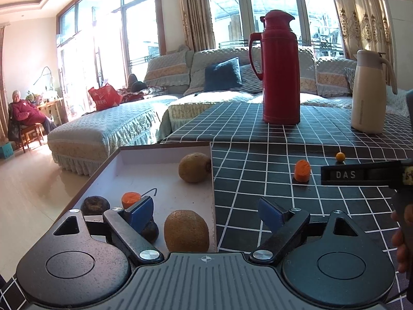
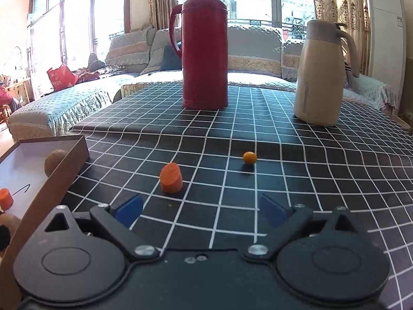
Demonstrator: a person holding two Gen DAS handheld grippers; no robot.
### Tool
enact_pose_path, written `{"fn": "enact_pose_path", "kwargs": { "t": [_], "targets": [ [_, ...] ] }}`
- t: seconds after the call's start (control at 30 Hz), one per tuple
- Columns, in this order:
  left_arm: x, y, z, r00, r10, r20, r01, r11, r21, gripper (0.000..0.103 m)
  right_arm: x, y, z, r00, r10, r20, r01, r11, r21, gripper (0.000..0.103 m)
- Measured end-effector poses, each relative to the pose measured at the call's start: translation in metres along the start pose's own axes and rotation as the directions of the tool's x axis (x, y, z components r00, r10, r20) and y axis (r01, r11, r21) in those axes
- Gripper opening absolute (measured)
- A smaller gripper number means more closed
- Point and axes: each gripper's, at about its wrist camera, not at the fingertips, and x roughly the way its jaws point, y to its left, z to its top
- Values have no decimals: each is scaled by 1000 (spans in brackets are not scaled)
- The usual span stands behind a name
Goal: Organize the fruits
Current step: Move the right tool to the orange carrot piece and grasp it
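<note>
A shallow brown box [image 1: 165, 146] with a white floor sits at the table's left edge. It holds two kiwis [image 1: 195, 167] [image 1: 186, 230], an orange carrot piece [image 1: 130, 199] and two dark round fruits [image 1: 95, 204]. My left gripper [image 1: 206, 213] is open and empty, over the box's right wall. On the cloth lie a carrot piece [image 2: 171, 177] and a small orange fruit [image 2: 249, 158]. My right gripper [image 2: 200, 210] is open and empty, just short of that carrot piece. The box [image 2: 64, 168] shows at the left of the right wrist view.
A red thermos [image 1: 280, 67] and a cream jug [image 1: 369, 91] stand at the back of the checked tablecloth [image 2: 284, 180]. A sofa lies beyond the table. A person sits far left. The right gripper's body [image 1: 361, 174] shows in the left wrist view.
</note>
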Motion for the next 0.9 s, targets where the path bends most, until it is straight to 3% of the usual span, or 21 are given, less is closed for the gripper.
{"fn": "enact_pose_path", "kwargs": {
  "t": [0.23,0.47,0.53,0.67,0.73,0.77,0.9],
  "targets": [
    [5,17,1,1000,4,-6,-4,999,-32,89,59,18,17,998,20,-66,-21,1000,-16,85],
    [7,30,0,1000,12,-4,-12,998,-59,89,95,25,20,989,-12,-147,7,999,-32,83],
    [8,33,0,1000,16,-3,-16,998,-64,89,100,26,17,986,-16,-166,9,999,-42,70],
    [11,36,0,1000,22,-8,-23,997,-76,89,101,26,16,987,-5,-162,1,1000,-29,60],
    [10,38,-1,999,31,-5,-32,996,-79,89,100,27,17,987,10,-158,-14,1000,-22,34],
    [10,39,-1,999,35,-5,-35,996,-81,89,99,28,17,988,13,-156,-17,1000,-21,29],
    [12,44,-1,999,51,-11,-52,994,-96,90,91,26,17,989,31,-145,-32,999,-8,29]
  ]
}}
